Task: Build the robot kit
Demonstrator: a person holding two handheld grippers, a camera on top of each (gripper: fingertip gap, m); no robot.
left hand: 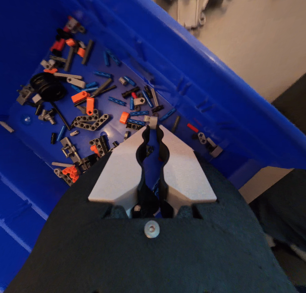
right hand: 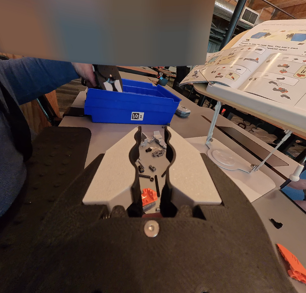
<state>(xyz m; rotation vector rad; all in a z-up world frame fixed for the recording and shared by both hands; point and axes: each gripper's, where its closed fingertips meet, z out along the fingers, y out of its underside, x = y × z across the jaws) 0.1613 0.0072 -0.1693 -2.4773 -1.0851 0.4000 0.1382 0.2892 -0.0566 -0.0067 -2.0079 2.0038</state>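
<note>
My left gripper (left hand: 152, 127) reaches down into a blue bin (left hand: 190, 79) strewn with several small building-toy pieces in orange, blue, black and grey. Its jaws stand nearly together, and a small light grey piece (left hand: 152, 121) sits pinched at the tips. A black wheel (left hand: 48, 87) lies at the bin's left. My right gripper (right hand: 152, 129) is open and empty above the table. Between its fingers I see an orange piece (right hand: 149, 196), black axles (right hand: 156, 185) and light grey pieces (right hand: 157, 138) on the tabletop. The left gripper also shows in the right wrist view (right hand: 112, 85), inside the bin (right hand: 129, 106).
An open instruction booklet (right hand: 248, 72) rests on a white stand (right hand: 231, 165) at the right. A grey assembly (right hand: 183, 111) lies beside the bin. An orange item (right hand: 291, 260) lies at the near right. A person's blue sleeve (right hand: 33, 79) reaches in from the left. Some 30 centimetres of space lies between my two pairs of fingers. The right gripper is farther from the black wheel (left hand: 48, 87), some 40 centimetres, than the left, some 12 centimetres.
</note>
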